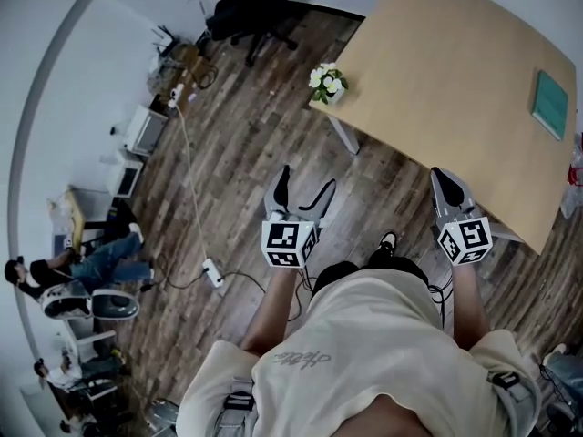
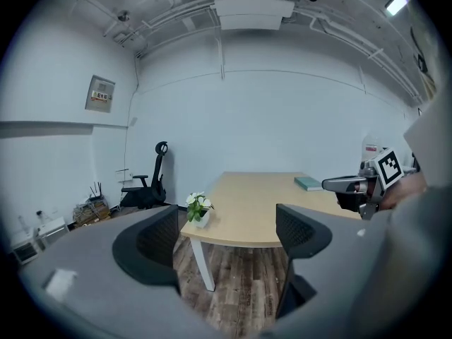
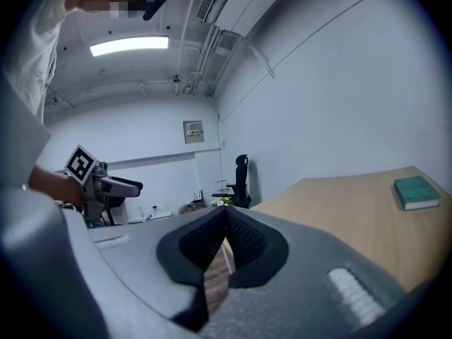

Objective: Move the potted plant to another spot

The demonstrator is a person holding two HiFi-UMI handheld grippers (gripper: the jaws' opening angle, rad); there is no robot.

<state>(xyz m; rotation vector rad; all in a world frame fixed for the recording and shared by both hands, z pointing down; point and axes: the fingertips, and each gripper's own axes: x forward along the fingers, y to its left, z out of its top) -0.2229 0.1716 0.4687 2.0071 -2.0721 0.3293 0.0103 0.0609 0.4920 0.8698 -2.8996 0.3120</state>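
The left gripper (image 1: 307, 178) is held with its jaws spread wide and nothing between them. The right gripper (image 1: 441, 175) is held with its jaws brought together at the tips, clamped on nothing. Both are carried in front of the person, the left over the wooden floor (image 1: 237, 162) and the right near the near edge of the table (image 1: 455, 53). The potted plant (image 1: 327, 84) stands upright at the table's left corner, well apart from either gripper and untouched. A teal book (image 1: 550, 104) lies toward the right side of the tabletop, and an office chair (image 1: 250, 12) stands on the far left. The task is judged not yet begun. The approach, the grasp on the pot, the lift, the carry and the setting down elsewhere are all left to be done.
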